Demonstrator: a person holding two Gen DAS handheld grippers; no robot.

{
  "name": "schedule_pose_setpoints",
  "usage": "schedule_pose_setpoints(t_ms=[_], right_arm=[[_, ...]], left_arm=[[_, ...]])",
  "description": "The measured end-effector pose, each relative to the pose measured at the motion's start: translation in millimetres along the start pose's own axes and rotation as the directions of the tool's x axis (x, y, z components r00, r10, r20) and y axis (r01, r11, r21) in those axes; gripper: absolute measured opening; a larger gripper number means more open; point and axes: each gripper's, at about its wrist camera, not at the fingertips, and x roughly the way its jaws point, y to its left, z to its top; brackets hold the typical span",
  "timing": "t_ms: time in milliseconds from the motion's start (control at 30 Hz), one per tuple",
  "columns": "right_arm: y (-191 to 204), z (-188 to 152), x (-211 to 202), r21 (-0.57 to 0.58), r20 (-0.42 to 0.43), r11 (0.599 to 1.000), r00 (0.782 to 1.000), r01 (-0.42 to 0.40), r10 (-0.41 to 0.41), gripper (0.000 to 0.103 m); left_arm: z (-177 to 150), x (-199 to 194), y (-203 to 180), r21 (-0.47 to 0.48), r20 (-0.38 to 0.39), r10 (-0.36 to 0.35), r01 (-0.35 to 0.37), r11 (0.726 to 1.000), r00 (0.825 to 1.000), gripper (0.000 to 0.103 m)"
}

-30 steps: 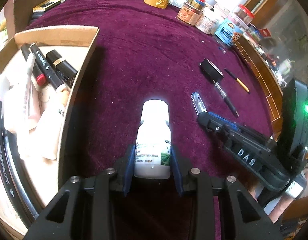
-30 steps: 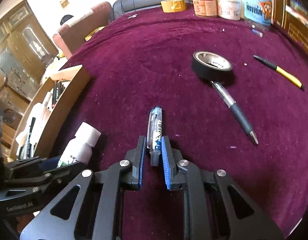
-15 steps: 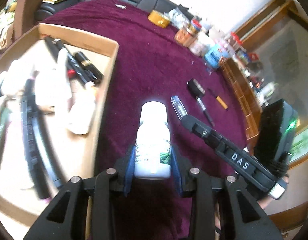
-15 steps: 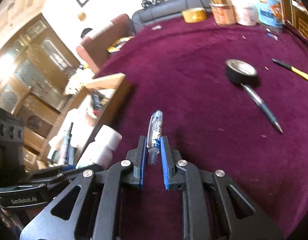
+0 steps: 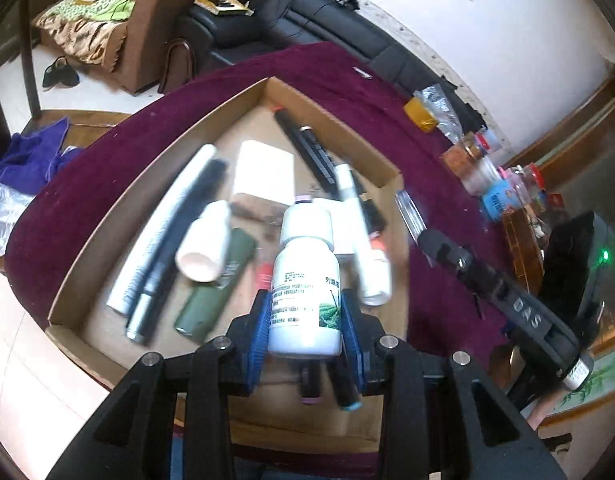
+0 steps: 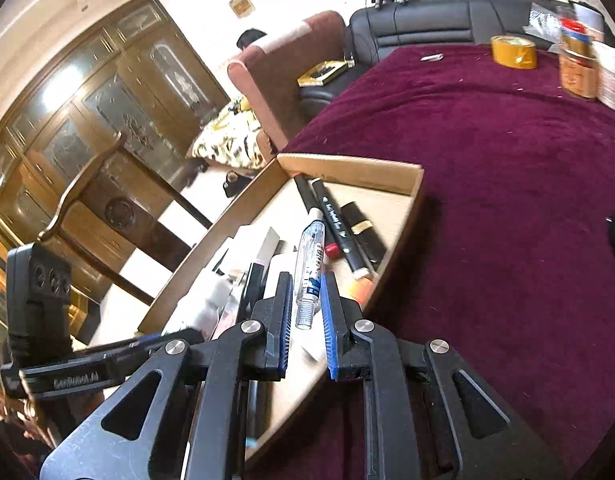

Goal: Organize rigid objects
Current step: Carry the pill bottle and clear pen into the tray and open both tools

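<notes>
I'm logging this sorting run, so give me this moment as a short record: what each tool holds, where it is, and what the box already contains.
left tool: shut on white bottle, above the cardboard box
right tool: shut on clear pen, over the box's edge
box contents: black markers, green tube, white carton, other tubes; partly blurred
box position: on the maroon cloth
still on cloth: yellow tape roll, jars

white bottle, clear pen, above cardboard tray
</notes>
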Motion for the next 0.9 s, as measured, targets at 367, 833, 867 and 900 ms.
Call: schedule_pose_setpoints(t_ms=[367, 833, 867, 900], right_arm=[[-11.9, 10.6, 38.4, 0.061, -0.059, 0.997, 0.997, 0.053, -0.05, 0.015], [-14.3, 8.0, 30.4, 0.065, -0.052, 0.997, 0.998, 0.048, -0.045, 0.031], [-14.8, 7.0, 25.8, 0.062, -0.033, 0.997, 0.999, 0.044, -0.042, 0.045], [-14.8, 6.4, 20.8, 0.057, -0.013, 0.998, 0.999, 0.038, -0.037, 0.053]], left_arm=[[-4.1, 13.1, 2.0, 0.03, 0.004, 0.054, -0.054, 0.998, 0.999, 0.034], [-14.3, 10.9, -12.6, 0.141, 0.056, 0.143, -0.15, 0.979, 0.988, 0.06], [-15.2, 9.6, -14.4, 0.146, 0.07, 0.155, -0.164, 0.976, 0.985, 0.062], [-16.3, 8.2, -16.6, 0.155, 0.084, 0.169, -0.181, 0.971, 0.982, 0.062]])
